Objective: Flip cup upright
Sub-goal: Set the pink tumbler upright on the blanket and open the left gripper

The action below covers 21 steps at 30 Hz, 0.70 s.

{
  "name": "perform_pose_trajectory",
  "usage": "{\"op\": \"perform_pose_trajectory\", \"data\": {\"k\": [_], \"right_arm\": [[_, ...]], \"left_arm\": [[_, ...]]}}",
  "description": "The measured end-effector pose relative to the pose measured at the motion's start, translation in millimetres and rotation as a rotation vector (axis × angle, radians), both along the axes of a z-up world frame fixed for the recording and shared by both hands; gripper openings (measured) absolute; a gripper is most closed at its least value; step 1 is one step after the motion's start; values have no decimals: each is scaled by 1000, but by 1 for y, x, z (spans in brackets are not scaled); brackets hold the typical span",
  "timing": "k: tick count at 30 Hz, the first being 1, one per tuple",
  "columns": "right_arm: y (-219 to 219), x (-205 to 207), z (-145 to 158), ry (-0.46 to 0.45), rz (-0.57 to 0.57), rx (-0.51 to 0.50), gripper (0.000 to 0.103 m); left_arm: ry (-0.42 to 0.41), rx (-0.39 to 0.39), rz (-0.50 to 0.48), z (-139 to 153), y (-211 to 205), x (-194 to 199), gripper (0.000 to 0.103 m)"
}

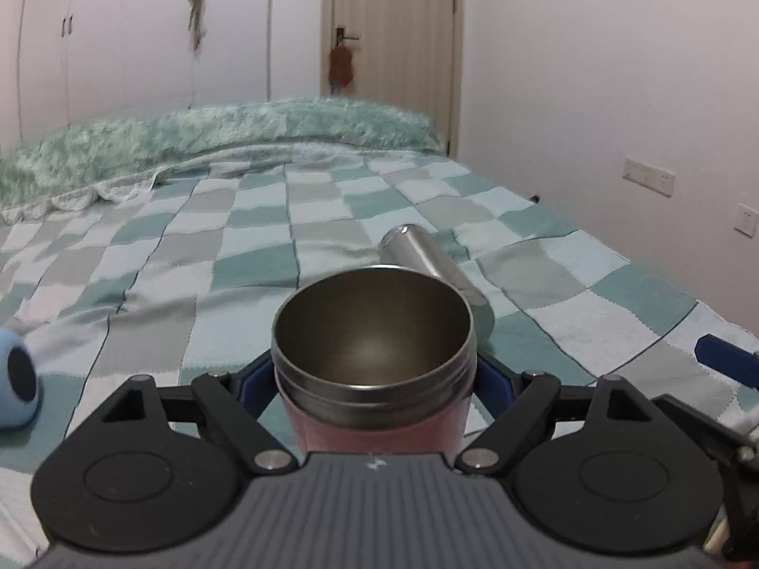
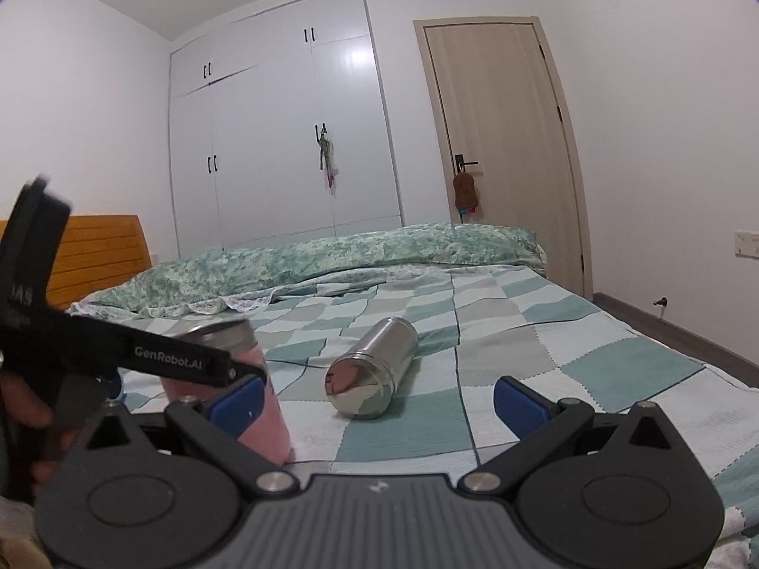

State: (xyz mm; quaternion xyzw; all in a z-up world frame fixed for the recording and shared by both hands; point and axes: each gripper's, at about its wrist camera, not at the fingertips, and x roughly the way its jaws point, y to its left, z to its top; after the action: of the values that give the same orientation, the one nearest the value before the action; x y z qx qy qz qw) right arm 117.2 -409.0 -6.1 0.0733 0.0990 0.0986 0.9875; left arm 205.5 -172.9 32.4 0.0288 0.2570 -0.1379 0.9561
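Observation:
A pink cup (image 1: 374,355) with a steel rim stands mouth-up, held between the blue pads of my left gripper (image 1: 377,381), which is shut on its body. In the right wrist view the pink cup (image 2: 265,398) shows at the left, upright on the bed, with the left gripper's black frame around it. A steel cup (image 2: 372,374) lies on its side on the checked bedspread, also visible behind the pink cup in the left wrist view (image 1: 436,261). My right gripper (image 2: 379,400) is open and empty, with the steel cup just ahead of its fingers.
The checked green and white bedspread (image 1: 237,237) covers the bed, with a fluffy green quilt (image 2: 332,256) across the far side. A pale blue round object (image 1: 16,379) lies at the left. A wardrobe and a door stand behind; a wall runs along the right.

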Motion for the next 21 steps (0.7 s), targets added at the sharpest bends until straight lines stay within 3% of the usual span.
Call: {"op": "perform_pose_trajectory", "data": {"k": [4,6,12,21], "right_arm": [[-1,-2,0,-8,-2,6,103],[-1,-3,1,-11,0,11,103],[9,-15,3,-61,5,-20,103],[31,-43,11,-123,0,-97,103]], "left_arm": [[4,2,1,2,2,-1,87],[-20,-23,1,5,6,-7,103],[-139,-106,-8,26,32,-49,103],[-303,-48,120,36,102,-138,103]]}}
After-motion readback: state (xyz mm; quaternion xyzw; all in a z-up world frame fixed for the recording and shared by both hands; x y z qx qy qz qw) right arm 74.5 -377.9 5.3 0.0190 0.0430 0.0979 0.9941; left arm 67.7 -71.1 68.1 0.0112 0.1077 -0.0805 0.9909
